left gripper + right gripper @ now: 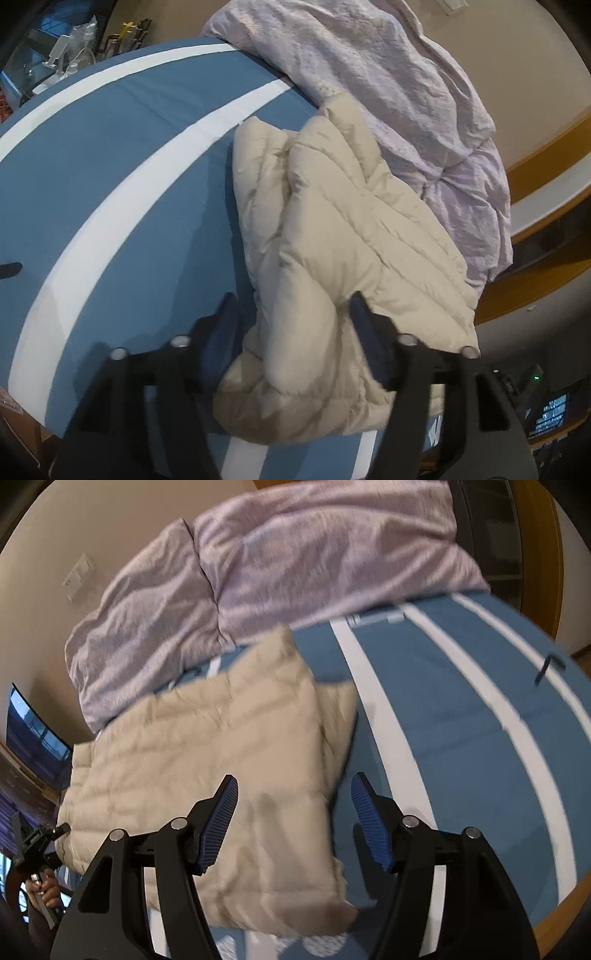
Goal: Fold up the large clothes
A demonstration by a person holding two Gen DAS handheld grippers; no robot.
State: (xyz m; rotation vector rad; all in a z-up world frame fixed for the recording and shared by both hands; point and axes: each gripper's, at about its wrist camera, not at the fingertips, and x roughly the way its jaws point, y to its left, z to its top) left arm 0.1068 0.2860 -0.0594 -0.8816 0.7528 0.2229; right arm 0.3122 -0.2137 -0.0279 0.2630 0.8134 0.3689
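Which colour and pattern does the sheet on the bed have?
The sheet is blue with white stripes, clearest in the right wrist view.

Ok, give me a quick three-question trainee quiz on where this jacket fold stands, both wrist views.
1. True or false: the cream puffer jacket lies folded on the blue striped bed cover.
2. What lies bunched along the bed's far edge, beside the jacket? A) a lilac duvet B) a red towel C) a grey rug
3. How do the jaws of the right gripper stand, and are they clamping anything?

Key
1. True.
2. A: the lilac duvet.
3. Apart; the blue pads press on nothing, with the jacket lying below them.
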